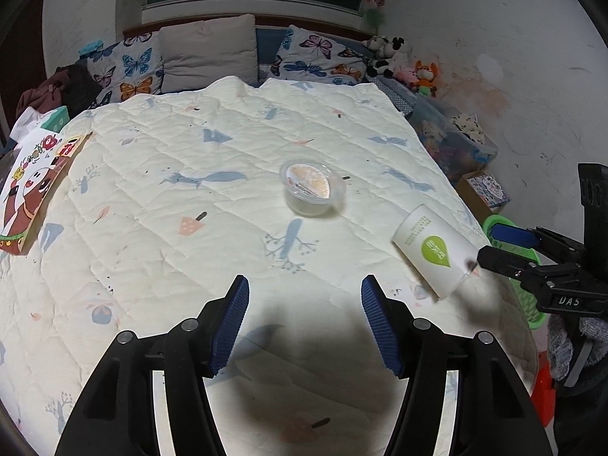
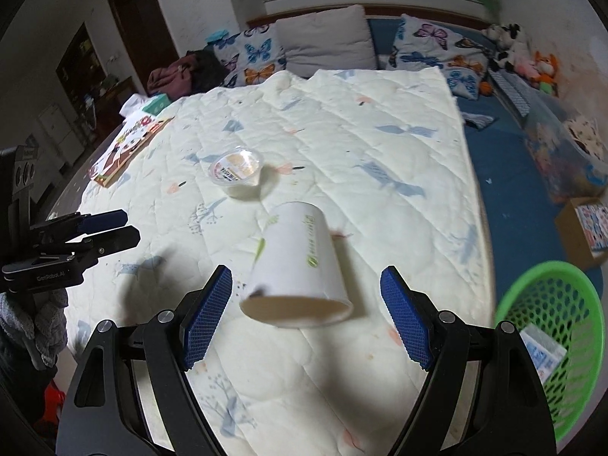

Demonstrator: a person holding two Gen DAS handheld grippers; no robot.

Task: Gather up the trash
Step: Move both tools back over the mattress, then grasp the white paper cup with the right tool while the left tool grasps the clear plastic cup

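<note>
A white paper cup [image 2: 300, 266] with a green logo lies on its side on the quilt, mouth toward my right gripper [image 2: 306, 317], which is open with the cup's rim between its fingers. The cup also shows in the left wrist view [image 1: 435, 250], with the right gripper [image 1: 490, 247] at its mouth. A clear plastic tub [image 1: 312, 186] with a printed lid stands mid-quilt, ahead of my open, empty left gripper [image 1: 304, 326]. It also shows in the right wrist view [image 2: 236, 173]. A green mesh basket [image 2: 551, 338] holding a wrapper stands beside the bed, right.
A cream quilt [image 1: 171, 197] covers the bed. A picture book [image 1: 32, 186] lies at its left edge. Pillows [image 1: 207, 51] and plush toys [image 1: 402, 60] line the headboard. Cardboard box [image 2: 585, 228] and plastic storage bin [image 2: 566, 152] stand on the floor, right.
</note>
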